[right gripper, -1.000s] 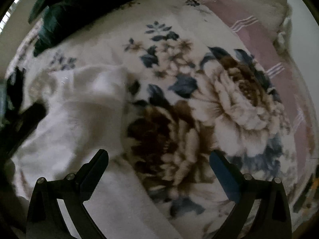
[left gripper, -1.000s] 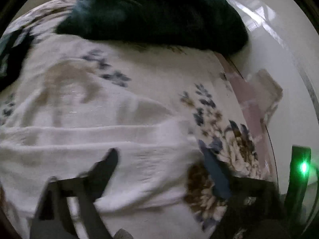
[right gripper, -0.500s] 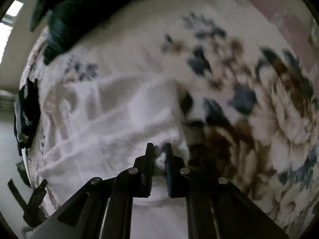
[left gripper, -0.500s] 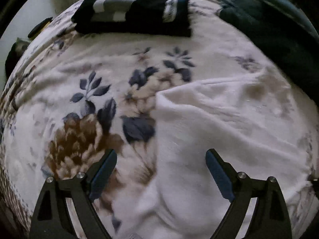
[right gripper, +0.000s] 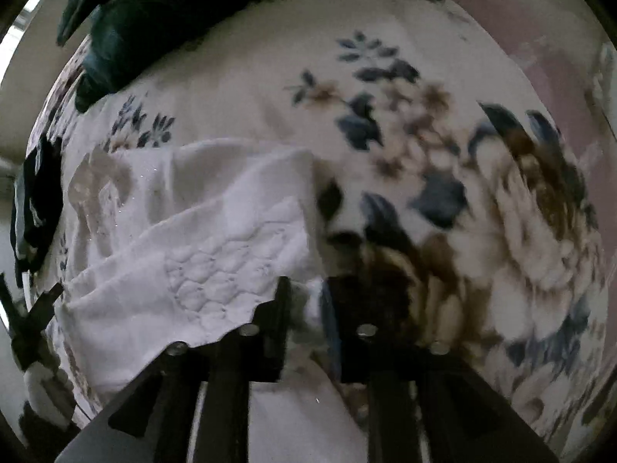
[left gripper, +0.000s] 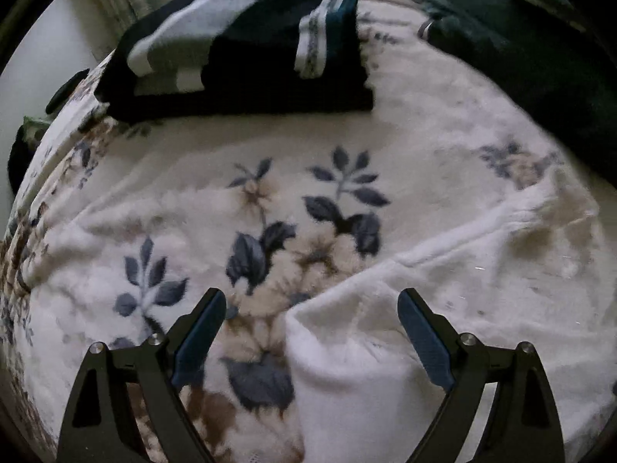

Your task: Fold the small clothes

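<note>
Swinging across the bed, my left tongs (left gripper: pixel 312 332) now look down on the white garment's (left gripper: pixel 385 347) left corner instead of its middle.

Left tongs stand wide apart, the garment's corner between the fingers, untouched. My right tongs (right gripper: pixel 304 308) snapped together and have just eased a little wider, a bunched edge of the white garment (right gripper: pixel 216 254) still between the narrow fingers; I cannot tell whether they press it. It lies on the floral blanket (left gripper: pixel 270 208), folded dark clothes (left gripper: pixel 246 50) beyond.
</note>
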Motion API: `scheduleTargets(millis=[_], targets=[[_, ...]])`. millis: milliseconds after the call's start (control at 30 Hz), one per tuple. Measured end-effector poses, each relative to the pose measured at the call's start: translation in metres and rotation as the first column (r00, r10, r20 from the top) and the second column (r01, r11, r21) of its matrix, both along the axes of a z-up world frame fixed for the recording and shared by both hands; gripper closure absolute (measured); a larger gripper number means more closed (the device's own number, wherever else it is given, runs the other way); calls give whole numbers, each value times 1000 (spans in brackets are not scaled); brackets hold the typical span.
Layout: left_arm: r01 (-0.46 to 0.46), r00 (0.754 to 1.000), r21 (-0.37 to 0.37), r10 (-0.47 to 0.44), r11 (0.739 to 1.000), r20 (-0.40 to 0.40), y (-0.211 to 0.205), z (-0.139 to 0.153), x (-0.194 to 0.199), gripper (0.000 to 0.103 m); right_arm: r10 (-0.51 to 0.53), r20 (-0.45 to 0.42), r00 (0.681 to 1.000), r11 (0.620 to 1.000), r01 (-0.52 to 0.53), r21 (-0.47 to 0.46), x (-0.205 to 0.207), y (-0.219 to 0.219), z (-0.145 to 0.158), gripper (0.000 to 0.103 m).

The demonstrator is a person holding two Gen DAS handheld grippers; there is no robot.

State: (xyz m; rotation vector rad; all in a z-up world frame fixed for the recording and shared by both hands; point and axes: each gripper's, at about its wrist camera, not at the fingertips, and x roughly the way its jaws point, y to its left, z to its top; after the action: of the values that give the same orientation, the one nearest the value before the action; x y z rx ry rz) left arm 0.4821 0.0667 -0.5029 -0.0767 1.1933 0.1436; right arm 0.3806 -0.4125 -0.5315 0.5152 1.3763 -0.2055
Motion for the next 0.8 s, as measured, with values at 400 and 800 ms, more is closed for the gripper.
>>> scheduleTargets(millis=[400, 800], targets=[[13, 993, -67, -21, 998, -116, 1, -38, -24, 10, 74, -120, 990, 996, -79, -42, 7, 25, -47, 43], [50, 971, -227, -100, 973, -218, 16, 15, -193, 10, 27, -216, 976, 996, -7, 91, -158, 15, -17, 43]])
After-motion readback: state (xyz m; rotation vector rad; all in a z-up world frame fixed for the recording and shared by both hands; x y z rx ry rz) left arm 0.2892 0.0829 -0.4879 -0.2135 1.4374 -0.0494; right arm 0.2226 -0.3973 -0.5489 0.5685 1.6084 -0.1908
